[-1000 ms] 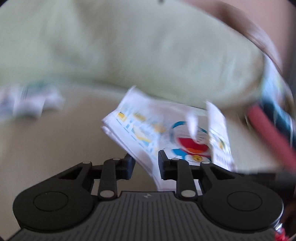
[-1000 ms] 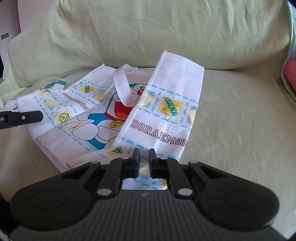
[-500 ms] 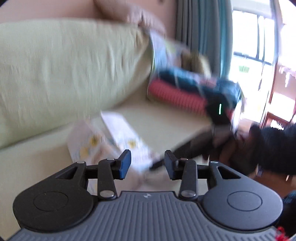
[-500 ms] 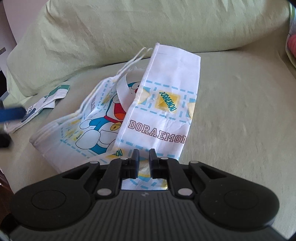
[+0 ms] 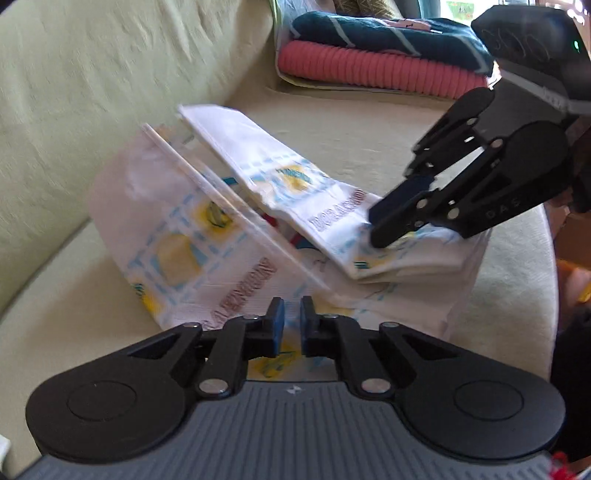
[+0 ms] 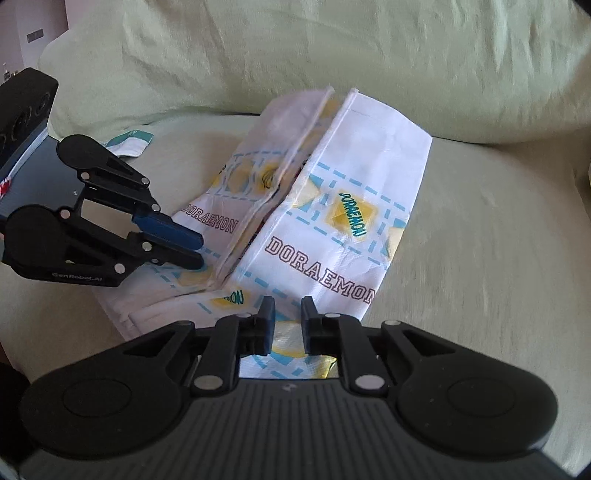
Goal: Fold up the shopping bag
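So both side flaps of the bag (image 6: 343,221) are folded in, halfway I'd guess. Left gripper (image 5: 291,326) and right gripper (image 6: 286,319) each pinch a flap edge, nearly closed.

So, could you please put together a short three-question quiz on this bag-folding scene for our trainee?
1. True or false: the right gripper is shut on a flap of the Doraemon shopping bag.
2. What does the bag lie on? A) a wooden table B) a pale green sofa seat C) a tiled floor
3. Fill in: in the left wrist view, the dark teal folded cloth lies on a ____ knitted cloth.

Key: 1 true; 2 B; 3 pink.
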